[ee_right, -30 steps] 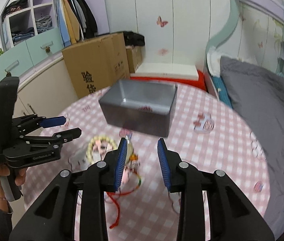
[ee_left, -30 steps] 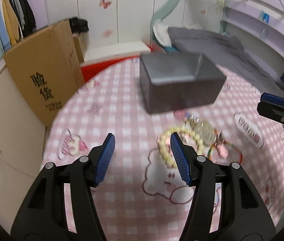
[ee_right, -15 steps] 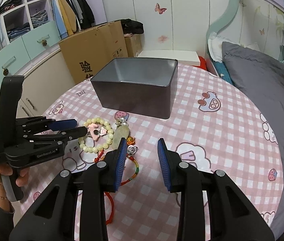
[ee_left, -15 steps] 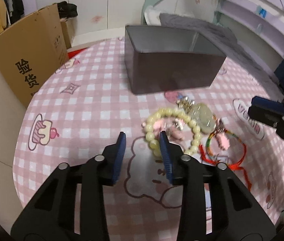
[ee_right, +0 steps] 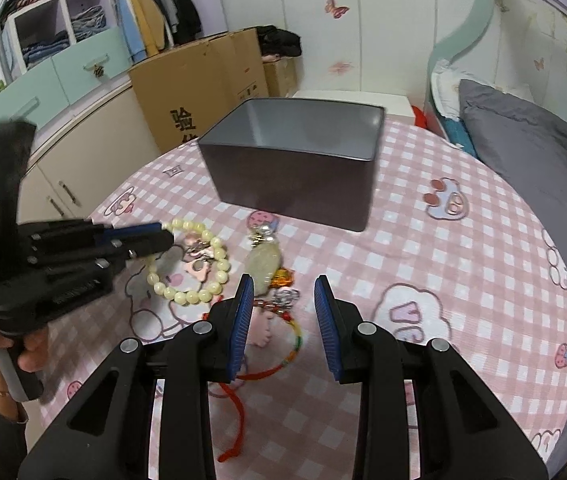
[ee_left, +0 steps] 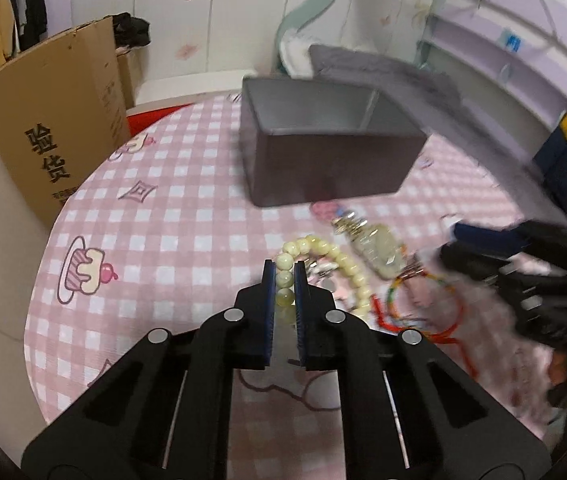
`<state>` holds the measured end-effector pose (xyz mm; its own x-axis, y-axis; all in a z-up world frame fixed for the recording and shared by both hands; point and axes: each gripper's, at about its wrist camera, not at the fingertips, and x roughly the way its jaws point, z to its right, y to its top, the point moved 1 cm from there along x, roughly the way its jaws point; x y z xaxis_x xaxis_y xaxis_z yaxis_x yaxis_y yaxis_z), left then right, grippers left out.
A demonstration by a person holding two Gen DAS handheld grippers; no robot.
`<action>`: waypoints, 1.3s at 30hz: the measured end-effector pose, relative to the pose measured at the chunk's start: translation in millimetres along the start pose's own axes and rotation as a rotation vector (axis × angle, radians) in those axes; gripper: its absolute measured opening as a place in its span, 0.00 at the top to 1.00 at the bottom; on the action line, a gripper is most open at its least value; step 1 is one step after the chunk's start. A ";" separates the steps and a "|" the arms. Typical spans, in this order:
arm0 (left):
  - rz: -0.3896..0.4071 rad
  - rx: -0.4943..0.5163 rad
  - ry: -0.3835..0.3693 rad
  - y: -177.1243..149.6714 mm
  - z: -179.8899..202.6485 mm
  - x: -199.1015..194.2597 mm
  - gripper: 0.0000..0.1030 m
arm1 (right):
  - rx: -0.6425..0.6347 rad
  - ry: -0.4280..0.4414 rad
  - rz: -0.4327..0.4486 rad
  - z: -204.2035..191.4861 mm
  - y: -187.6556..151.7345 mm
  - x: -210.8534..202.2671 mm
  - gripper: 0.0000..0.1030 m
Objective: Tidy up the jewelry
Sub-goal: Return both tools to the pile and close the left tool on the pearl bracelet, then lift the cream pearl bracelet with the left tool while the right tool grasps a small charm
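A cream bead bracelet [ee_left: 323, 252] lies on the pink checked table, also in the right wrist view [ee_right: 187, 264]. My left gripper [ee_left: 284, 280] is shut on its near beads; in the right wrist view it [ee_right: 151, 240] reaches the bracelet from the left. A pale jade pendant [ee_right: 263, 260] and a red cord bracelet [ee_right: 283, 344] lie beside it. A dark grey open box [ee_right: 295, 160] stands behind them, also in the left wrist view [ee_left: 323, 148]. My right gripper [ee_right: 283, 312] is open over the cord bracelet, holding nothing.
A cardboard box [ee_right: 199, 88] and cabinets [ee_right: 79, 160] stand left of the round table [ee_right: 463, 280]. A bed with grey bedding [ee_right: 523, 152] lies to the right. The table edge runs close behind the grey box.
My left gripper has moved forward and closed on the bead bracelet. My right gripper has come lower and closer over the cord bracelet, still open.
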<state>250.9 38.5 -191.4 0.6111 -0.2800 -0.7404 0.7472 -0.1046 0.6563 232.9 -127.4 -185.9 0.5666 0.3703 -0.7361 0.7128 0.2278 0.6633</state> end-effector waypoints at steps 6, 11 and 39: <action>0.050 -0.012 -0.019 5.6 -2.8 -23.4 0.91 | -0.017 0.008 -0.041 -9.1 5.7 22.9 0.71; 0.079 -0.020 -0.029 8.9 -7.5 -37.2 0.91 | -0.028 0.004 -0.071 -12.8 11.8 39.2 0.71; 0.139 0.038 -0.087 42.4 9.4 -54.9 0.91 | -0.164 -0.041 -0.030 -26.7 14.6 8.4 0.92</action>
<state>246.6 40.5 -121.5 0.6819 -0.3757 -0.6276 0.6455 -0.0945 0.7579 237.1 -96.9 -178.8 0.5653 0.3246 -0.7583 0.6541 0.3836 0.6519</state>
